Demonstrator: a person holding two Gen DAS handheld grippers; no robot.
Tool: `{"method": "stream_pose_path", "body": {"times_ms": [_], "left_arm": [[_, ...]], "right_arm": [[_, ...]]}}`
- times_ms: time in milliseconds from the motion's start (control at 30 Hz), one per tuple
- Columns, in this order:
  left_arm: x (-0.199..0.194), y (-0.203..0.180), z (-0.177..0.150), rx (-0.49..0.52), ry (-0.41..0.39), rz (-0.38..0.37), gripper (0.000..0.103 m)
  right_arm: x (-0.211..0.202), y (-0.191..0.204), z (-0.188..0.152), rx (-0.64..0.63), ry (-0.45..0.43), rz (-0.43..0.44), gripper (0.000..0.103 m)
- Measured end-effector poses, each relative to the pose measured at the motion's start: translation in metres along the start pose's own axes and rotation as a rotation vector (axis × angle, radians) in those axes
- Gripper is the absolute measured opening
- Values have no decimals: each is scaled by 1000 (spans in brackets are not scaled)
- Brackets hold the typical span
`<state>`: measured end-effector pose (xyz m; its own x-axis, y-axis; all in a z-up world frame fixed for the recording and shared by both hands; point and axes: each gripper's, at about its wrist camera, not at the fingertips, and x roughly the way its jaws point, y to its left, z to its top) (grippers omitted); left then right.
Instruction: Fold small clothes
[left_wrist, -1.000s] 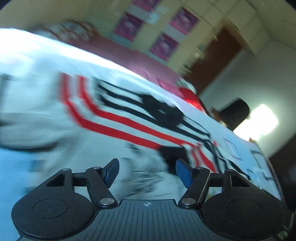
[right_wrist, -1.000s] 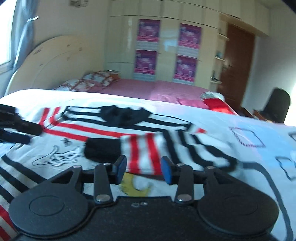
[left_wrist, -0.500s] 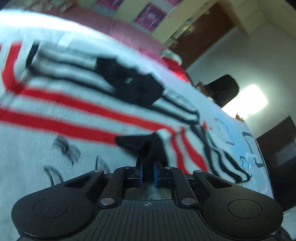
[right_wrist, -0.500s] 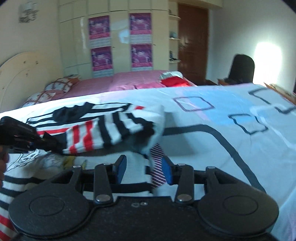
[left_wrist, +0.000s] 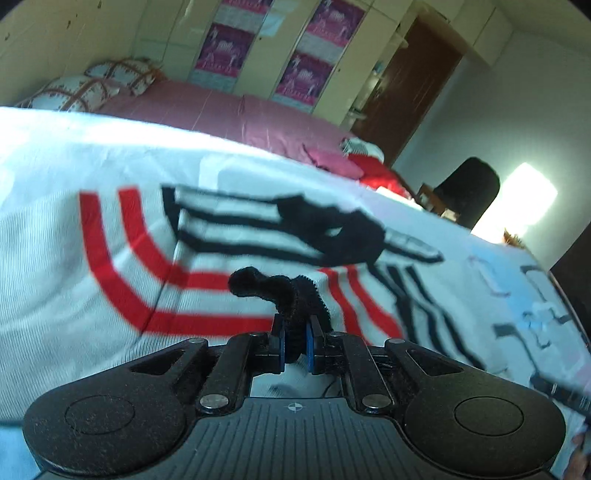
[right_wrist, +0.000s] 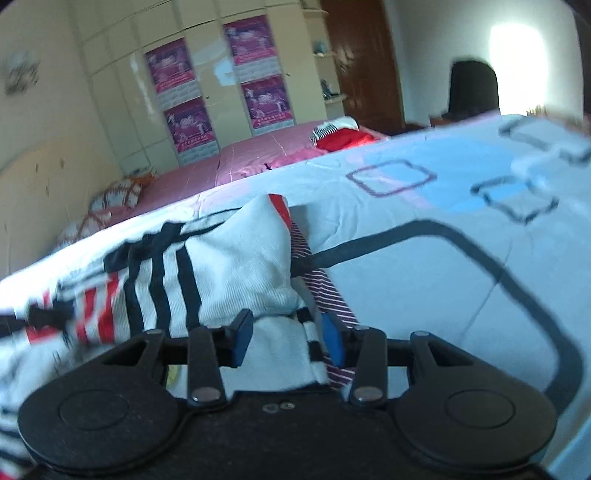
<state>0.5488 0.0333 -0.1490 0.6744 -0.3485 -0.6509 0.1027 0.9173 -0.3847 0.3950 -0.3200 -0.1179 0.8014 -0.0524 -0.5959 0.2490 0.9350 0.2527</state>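
The left tongs (left_wrist: 295, 345) sit at the lower middle of the left wrist view, their blue pads pressed nearly together on the black ribbed cuff (left_wrist: 291, 295) of a sleeve. The cuff curls up and to the left out of the pinch. Beyond it, filling the middle of the frame, lies the striped sweater (left_wrist: 140, 258), white with red and black bands, its black collar (left_wrist: 340, 229) towards the centre right. It rests on a white bedspread (left_wrist: 524, 295) printed with dark outlined squares.

In the right wrist view the right tongs (right_wrist: 286, 338) are at the lower middle, parted wide, with a white fold of the same sweater (right_wrist: 236, 258) lying between the pads; whether the pads touch the cloth cannot be told. The fold rises in a hump just above the tongs, black and red stripes trailing off to the left edge. A thin red-striped cloth (right_wrist: 332, 295) shows beneath it by the right pad.

Farther back, in the upper part of both frames: a pink bed (right_wrist: 236, 162), a wardrobe with purple posters (right_wrist: 192, 96), a brown door (right_wrist: 365, 59) and a dark chair (right_wrist: 472, 88).
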Motion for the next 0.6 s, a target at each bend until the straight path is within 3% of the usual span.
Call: {"method": "stream_pose_path", "body": {"times_ms": [167,233,333,467,567,600], "left_arm": [[10,8,-11,-48,-9,8,10],[11,13,-18,-54,-5,12,10],[11,16,-25,-57,-14,10,10],[10,14,-29,-50,-31,24,10],[7,13,-29,-54,-43,26,10],[5,14,-30,-53,-52,26,10]], "right_arm": [[31,-17,11,201,45,72,33],[42,-18,12,200,47,68,17],[65,-19,4,161,107,36,11],[66,-20,3,141,98,47,11],[60,-19,9,115,61,49,28],[59,-19,13,93,35,43,29]]}}
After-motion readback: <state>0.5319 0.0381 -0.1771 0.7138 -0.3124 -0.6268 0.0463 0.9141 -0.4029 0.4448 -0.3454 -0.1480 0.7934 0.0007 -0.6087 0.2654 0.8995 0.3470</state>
